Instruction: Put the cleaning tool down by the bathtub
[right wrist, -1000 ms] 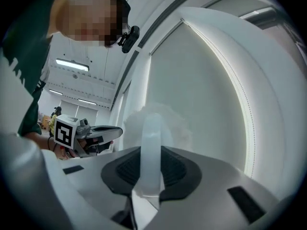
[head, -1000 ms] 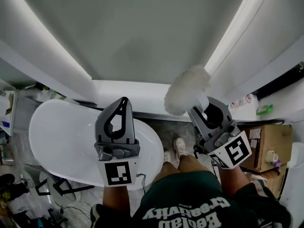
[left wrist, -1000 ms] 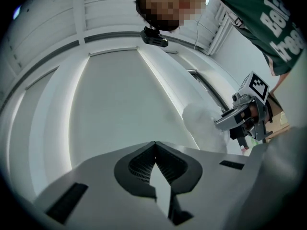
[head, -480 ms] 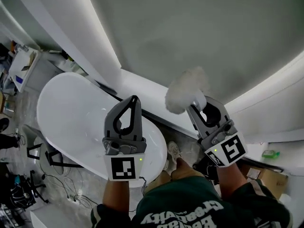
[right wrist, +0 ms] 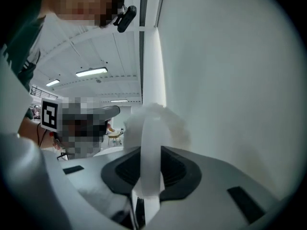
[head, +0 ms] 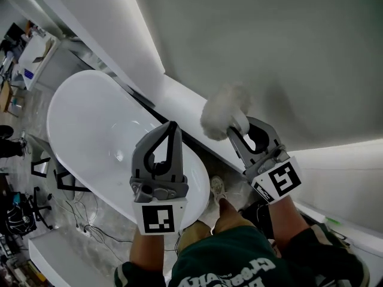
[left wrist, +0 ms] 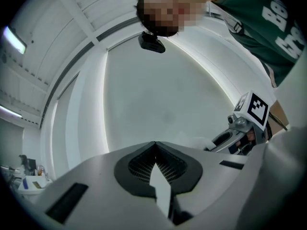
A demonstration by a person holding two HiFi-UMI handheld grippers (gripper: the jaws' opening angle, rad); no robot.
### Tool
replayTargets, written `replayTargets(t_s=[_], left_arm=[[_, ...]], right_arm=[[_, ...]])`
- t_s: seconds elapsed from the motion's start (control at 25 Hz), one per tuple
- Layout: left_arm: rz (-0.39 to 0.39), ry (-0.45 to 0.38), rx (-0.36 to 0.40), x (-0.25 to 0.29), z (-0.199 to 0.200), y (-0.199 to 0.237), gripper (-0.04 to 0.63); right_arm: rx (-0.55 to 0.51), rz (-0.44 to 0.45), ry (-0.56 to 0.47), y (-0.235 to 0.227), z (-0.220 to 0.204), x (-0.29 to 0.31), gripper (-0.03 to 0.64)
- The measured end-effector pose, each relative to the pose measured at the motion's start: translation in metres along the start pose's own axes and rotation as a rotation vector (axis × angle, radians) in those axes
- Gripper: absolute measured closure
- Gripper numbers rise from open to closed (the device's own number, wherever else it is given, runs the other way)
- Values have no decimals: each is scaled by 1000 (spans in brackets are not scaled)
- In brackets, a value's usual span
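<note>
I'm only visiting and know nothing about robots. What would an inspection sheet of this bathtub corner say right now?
Surface: pale floor beside the tub; the tool is not on it yet.
Job's things: white bathtub; fluffy white cleaning tool, held up in front of the wall.
Clutter: dark frames on the floor left of the bathtub.
Grippers: left gripper shut, nothing in it; right gripper shut on the cleaning tool's handle.
Cables: thin dark wires on the floor by the bathtub.
Surroundings: grey wall with a white ledge at its foot.
</note>
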State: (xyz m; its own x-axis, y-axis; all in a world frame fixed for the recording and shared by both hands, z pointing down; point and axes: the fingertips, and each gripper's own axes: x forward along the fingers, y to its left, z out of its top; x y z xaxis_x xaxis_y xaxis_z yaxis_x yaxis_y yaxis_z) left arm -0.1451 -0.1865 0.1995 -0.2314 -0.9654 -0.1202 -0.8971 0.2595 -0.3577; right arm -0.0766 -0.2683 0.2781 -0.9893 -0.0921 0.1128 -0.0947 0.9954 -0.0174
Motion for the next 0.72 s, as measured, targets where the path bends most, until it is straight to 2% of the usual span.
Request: replayTargets(t_s=[0.24,0.72], left_arm=[[78,36,-7,7,-25,7,586],[151,109,-19,12,-94,26,586]], right_arm=[[-4,26,101,-12,-48,38,525],[48,60,296,-27,-157,112,525]])
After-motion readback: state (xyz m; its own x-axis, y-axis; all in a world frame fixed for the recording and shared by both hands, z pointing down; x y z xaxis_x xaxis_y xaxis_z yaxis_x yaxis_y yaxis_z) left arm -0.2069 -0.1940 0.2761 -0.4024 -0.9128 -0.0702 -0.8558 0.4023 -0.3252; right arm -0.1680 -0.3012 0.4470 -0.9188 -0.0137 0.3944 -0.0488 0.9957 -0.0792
